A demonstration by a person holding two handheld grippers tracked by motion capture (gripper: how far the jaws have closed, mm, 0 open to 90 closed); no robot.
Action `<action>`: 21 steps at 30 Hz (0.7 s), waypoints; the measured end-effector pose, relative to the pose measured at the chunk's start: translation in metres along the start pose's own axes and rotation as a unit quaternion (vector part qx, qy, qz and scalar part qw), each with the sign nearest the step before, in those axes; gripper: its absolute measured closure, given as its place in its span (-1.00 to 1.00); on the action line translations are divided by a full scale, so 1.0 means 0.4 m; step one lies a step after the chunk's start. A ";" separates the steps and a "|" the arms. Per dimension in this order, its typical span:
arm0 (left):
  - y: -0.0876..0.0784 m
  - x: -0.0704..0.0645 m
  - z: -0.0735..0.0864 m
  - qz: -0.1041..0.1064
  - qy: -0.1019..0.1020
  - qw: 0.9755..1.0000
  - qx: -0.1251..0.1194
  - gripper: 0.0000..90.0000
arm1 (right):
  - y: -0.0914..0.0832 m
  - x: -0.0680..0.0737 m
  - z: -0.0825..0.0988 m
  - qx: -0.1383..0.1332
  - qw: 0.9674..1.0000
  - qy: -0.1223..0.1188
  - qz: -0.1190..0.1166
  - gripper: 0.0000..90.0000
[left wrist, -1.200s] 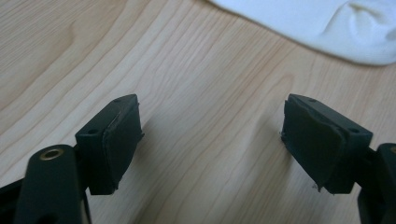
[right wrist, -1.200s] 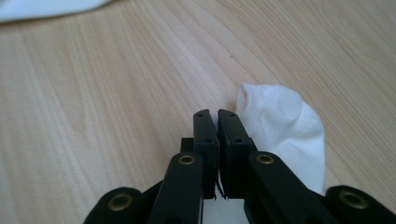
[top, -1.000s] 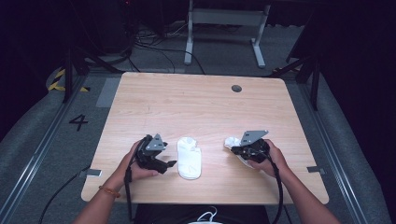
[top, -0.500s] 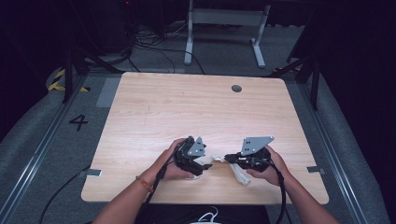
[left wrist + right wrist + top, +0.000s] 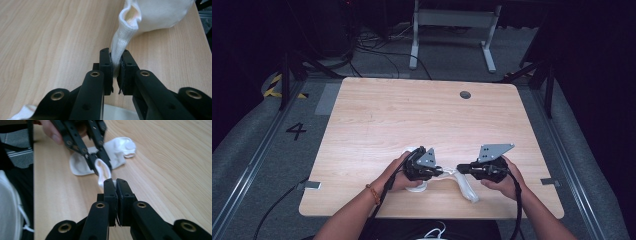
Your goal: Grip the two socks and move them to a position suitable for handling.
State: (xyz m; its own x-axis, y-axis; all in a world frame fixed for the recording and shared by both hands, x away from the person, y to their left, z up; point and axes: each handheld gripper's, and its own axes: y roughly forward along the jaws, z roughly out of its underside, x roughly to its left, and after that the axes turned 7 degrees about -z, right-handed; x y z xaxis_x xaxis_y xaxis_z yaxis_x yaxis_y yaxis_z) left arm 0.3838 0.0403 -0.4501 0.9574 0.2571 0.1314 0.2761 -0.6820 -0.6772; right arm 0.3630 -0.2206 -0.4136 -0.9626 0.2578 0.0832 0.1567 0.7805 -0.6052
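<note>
A white sock (image 5: pixel 468 187) hangs between my two grippers near the table's front edge, its foot drooping onto the wood. My left gripper (image 5: pixel 446 172) has just been closing and now pinches one side of the ribbed cuff (image 5: pixel 120 45). In the left gripper view the sock's body (image 5: pixel 155 15) lies beyond the left gripper (image 5: pixel 115 66). My right gripper (image 5: pixel 460 170) is shut on the opposite side of the cuff (image 5: pixel 103 171), as the right gripper view shows at its tips (image 5: pixel 114 183). A second white sock (image 5: pixel 117 152) lies flat on the table under my left hand.
The wooden table (image 5: pixel 412 115) has a round cable hole (image 5: pixel 465 94) at its far right. The front edge runs just below the hands. A grey desk frame (image 5: pixel 452 20) stands on the floor beyond the table.
My left gripper has moved right from beside the flat sock to meet the right gripper and has shut on the cuff of the sock that the right one holds. The right gripper has barely moved.
</note>
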 end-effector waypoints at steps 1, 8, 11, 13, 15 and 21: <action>0.003 0.006 -0.001 0.001 -0.001 1.000 0.005 0.87 | -0.001 -0.009 0.004 -0.001 1.000 0.004 0.003 0.95; 0.023 0.039 -0.028 -0.015 -0.008 1.000 0.026 0.80 | 0.014 -0.056 0.024 0.019 0.999 0.011 0.039 0.96; 0.036 0.061 -0.037 -0.027 -0.015 0.999 0.038 0.78 | 0.021 -0.078 0.034 0.026 0.998 0.016 0.055 0.96; 0.047 0.074 -0.038 -0.038 -0.011 0.998 0.052 0.74 | 0.024 -0.093 0.043 0.031 0.997 0.023 0.066 1.00; 0.064 0.091 -0.036 -0.037 -0.020 0.997 0.062 0.73 | 0.025 -0.102 0.051 0.038 0.996 0.024 0.074 1.00; 0.092 0.120 -0.028 -0.055 -0.029 0.994 0.085 0.55 | 0.005 -0.092 0.073 0.040 0.996 0.019 0.071 0.89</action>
State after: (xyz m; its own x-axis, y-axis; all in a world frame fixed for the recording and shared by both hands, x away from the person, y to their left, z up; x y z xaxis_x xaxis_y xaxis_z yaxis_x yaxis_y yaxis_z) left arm 0.4407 0.0197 -0.4606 0.9142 0.3663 0.1735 0.3565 -0.5231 -0.7741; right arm 0.3923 -0.2452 -0.4412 -0.9225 0.3854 0.0206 0.2718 0.6864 -0.6745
